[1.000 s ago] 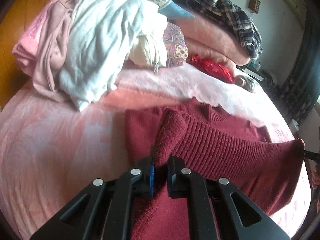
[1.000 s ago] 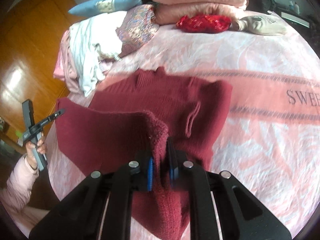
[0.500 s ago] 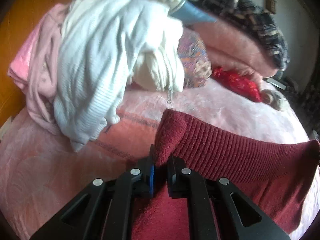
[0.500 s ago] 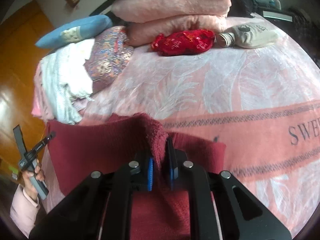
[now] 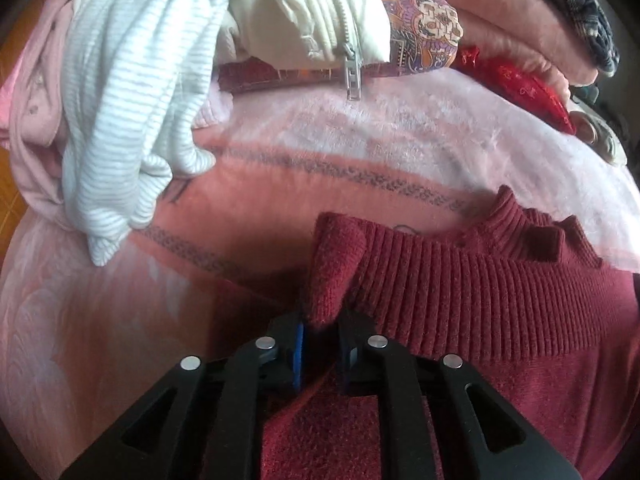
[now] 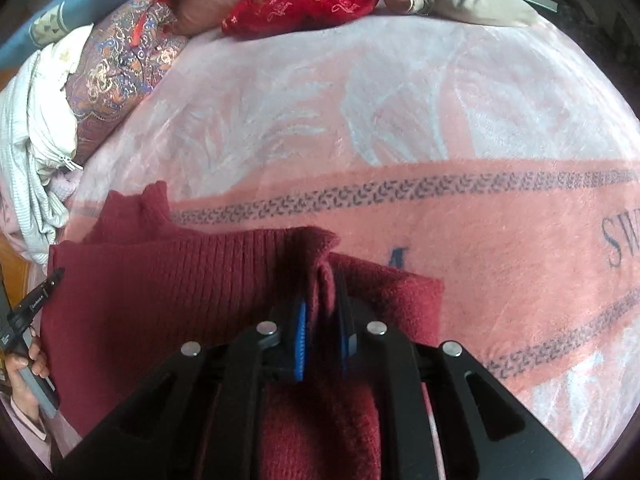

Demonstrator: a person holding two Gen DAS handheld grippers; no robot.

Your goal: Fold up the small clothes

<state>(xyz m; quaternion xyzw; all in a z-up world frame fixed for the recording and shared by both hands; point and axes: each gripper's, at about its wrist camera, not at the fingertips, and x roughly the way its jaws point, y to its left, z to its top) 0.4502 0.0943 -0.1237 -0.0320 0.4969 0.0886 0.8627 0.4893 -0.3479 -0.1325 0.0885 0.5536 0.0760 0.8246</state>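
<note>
A dark red ribbed knit sweater (image 5: 460, 292) was spread on a bed covered by a pink plush blanket with a grey patterned band (image 6: 400, 128). The ribbed hem was seen brought up over the body of the garment, close to its collar (image 5: 516, 220). The left claw (image 5: 320, 344) was clenched on one corner of that hem, a bunch of red knit being pinched between its blue-padded fingers (image 5: 298, 352). The right claw (image 6: 320, 340) was likewise clamped on the sweater (image 6: 168, 280) at the hem's other corner, the fabric being squeezed upright between its pads. In the right wrist view, the left claw's tip (image 6: 44, 290) was seen touching the far corner of the hem. Beyond the sweater, a heap of clothes topped by a white striped garment (image 5: 132, 80) and a cream zippered piece (image 5: 320, 12) was piled beside a paisley cushion (image 6: 120, 64). A shiny red embroidered pouch (image 6: 304, 4) was lying near folded pink blankets (image 5: 516, 28).
</note>
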